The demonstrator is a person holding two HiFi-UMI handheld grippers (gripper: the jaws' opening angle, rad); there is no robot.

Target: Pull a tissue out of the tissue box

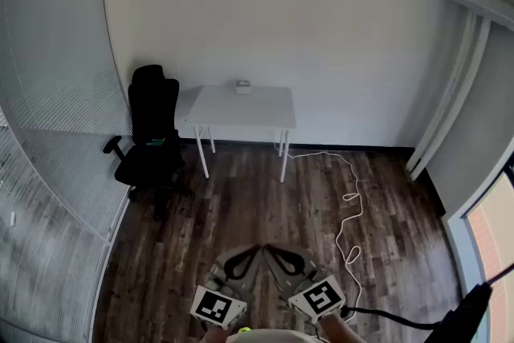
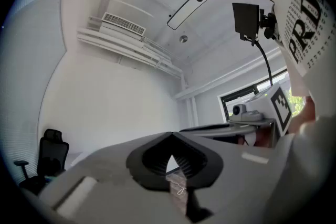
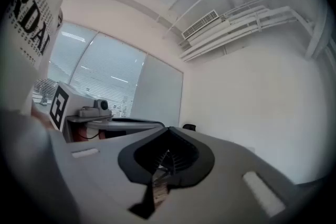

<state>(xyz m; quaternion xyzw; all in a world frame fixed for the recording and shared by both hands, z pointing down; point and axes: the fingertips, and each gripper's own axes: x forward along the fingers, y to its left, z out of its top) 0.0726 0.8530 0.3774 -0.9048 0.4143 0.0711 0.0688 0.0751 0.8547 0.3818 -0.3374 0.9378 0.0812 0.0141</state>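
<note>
Two claws hang low at the bottom edge of the head view, side by side, tips close together over the wooden floor [image 1: 241, 205]. Far left, a black office chair [image 1: 152, 132] stands beside the wall of blinds. Now the left claw [image 2: 171, 135]: its own view shows the jaws pressed together at the tips, nothing caught between them. Across the room, a white bench [image 1: 265, 115] stands against the far wall, just right of the chair. On its back edge, near the wall, sits the tissue box [image 1: 242, 87], small and pale, too far off for detail and well apart from both claws. On to the right claw [image 3: 168, 129]: jaws closed as well, empty. Further right, a white cable [image 1: 349, 205] snakes across the floor.
</note>
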